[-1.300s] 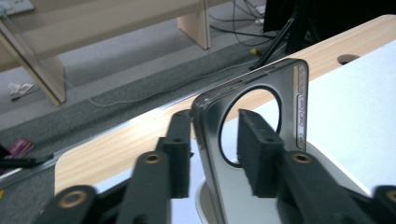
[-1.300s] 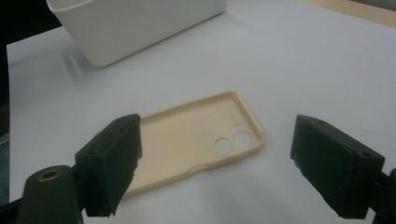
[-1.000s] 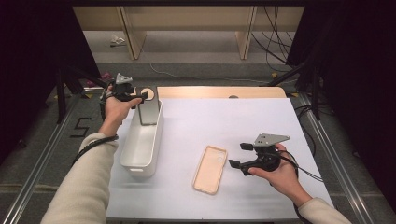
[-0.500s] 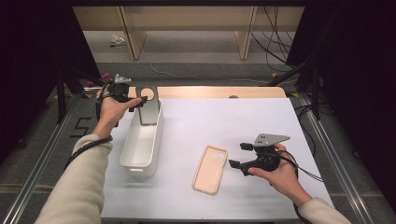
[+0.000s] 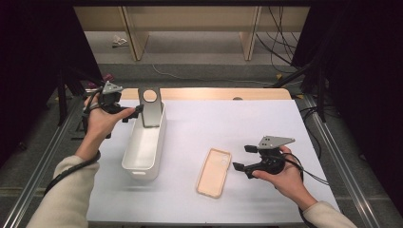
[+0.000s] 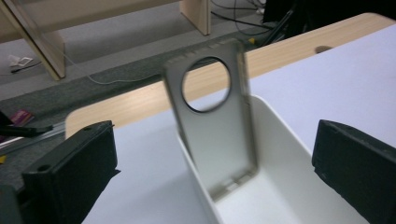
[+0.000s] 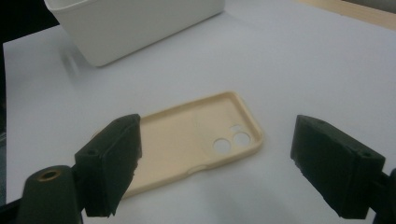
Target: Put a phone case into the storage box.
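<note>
A grey phone case [image 5: 151, 108] with a round hole stands upright in the far end of a white bin [image 5: 134, 167], leaning on its end wall. My left gripper [image 5: 132, 113] is just left of it. Its jaws have just been opening, and now they stand wide and clear of the case [image 6: 210, 135]. In the left gripper view the case shows ahead of my left gripper [image 6: 212, 170], untouched. A cream phone case [image 5: 214, 172] lies inside up on the white sheet. My right gripper [image 5: 242, 157] hovers open just right of it. The cream case [image 7: 187, 140] lies ahead of the wide jaws of my right gripper [image 7: 224, 163].
The bin [image 6: 280, 135] lies lengthwise at the sheet's left side and shows in the right gripper view as a white wall [image 7: 135, 23]. A wooden table edge [image 5: 214, 93] runs along the back. Metal rails flank the table, and cables lie on the floor behind.
My left gripper has opened and drawn back to the left, away from the grey case, which stays standing in the bin. The right hand and the cream case have not moved.
</note>
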Action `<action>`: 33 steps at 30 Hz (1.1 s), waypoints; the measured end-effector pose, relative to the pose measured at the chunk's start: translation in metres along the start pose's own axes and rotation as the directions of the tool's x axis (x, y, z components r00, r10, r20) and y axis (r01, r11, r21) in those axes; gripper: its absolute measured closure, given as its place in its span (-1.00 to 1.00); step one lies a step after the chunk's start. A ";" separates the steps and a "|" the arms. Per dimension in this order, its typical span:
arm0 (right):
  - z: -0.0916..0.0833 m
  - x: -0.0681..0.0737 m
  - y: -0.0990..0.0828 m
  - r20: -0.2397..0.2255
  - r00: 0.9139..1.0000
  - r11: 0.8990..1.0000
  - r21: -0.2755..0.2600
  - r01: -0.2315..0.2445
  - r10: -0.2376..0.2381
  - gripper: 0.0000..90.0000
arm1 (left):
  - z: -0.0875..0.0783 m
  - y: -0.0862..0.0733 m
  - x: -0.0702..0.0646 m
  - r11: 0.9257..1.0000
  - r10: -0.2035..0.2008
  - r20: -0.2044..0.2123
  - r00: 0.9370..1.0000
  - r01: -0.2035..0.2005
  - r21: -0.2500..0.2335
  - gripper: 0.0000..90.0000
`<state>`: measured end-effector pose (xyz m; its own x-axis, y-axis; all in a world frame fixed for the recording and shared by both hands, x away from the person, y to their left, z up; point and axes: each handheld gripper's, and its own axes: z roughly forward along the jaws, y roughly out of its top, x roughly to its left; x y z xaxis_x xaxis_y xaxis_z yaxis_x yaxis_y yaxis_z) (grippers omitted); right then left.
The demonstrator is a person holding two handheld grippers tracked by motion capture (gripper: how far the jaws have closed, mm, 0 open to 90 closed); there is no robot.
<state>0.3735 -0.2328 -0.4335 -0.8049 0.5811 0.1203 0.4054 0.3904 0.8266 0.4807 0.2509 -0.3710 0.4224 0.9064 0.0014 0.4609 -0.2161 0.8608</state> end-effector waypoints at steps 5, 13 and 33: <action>0.000 0.000 0.000 0.001 1.000 1.000 0.002 -0.002 0.002 -0.61 | -0.023 -0.021 -0.023 0.999 -0.033 0.062 0.998 0.035 -0.036 -1.00; 0.001 0.003 0.001 -0.002 1.000 1.000 0.003 0.004 -0.004 -0.62 | -0.050 -0.049 -0.067 0.994 -0.007 0.162 0.987 0.024 -0.104 -1.00; 0.008 0.005 0.003 -0.021 1.000 1.000 0.008 0.010 -0.010 -0.62 | -0.054 -0.095 -0.125 0.988 0.119 0.228 0.966 -0.093 -0.121 -1.00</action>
<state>0.3740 -0.2229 -0.4346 -0.8178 0.5620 0.1241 0.4011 0.4019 0.8232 0.3423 0.1775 -0.4258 0.6413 0.7672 -0.0123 0.3215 -0.2541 0.9122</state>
